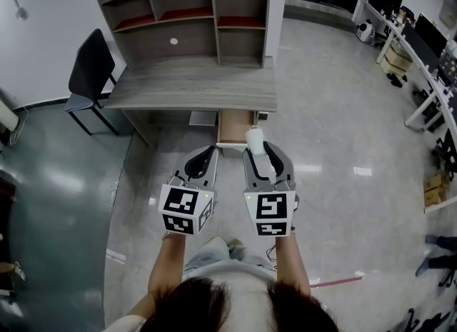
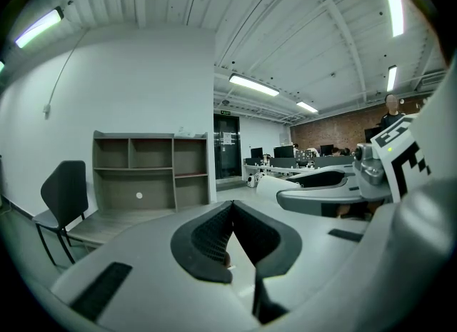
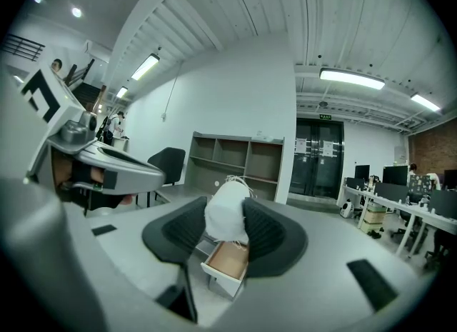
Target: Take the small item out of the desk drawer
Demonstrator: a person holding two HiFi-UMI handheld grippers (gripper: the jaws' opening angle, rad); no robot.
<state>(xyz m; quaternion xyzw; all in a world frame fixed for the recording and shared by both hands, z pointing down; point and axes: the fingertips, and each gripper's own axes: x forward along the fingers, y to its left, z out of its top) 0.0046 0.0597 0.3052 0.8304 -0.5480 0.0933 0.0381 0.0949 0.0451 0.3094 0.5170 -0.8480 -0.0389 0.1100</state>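
The small item (image 1: 254, 138) is a white, cloth-like bundle with loose threads, and my right gripper (image 1: 256, 149) is shut on it, held above the floor in front of the desk (image 1: 193, 84). In the right gripper view the white item (image 3: 226, 215) sits pinched between the black pads (image 3: 264, 234). Below it the desk drawer (image 3: 226, 263) stands pulled open, its wooden bottom bare. The same open drawer (image 1: 235, 126) shows under the desk's right end. My left gripper (image 1: 206, 155) hangs beside the right one, its jaws (image 2: 230, 210) shut with nothing between them.
A shelf hutch (image 1: 187, 16) stands on the desk, with a small white disc (image 1: 174, 41) in one bay. A black chair (image 1: 91, 72) is at the desk's left. Office desks with monitors (image 1: 421, 41) and a cardboard box (image 1: 434, 188) line the right side.
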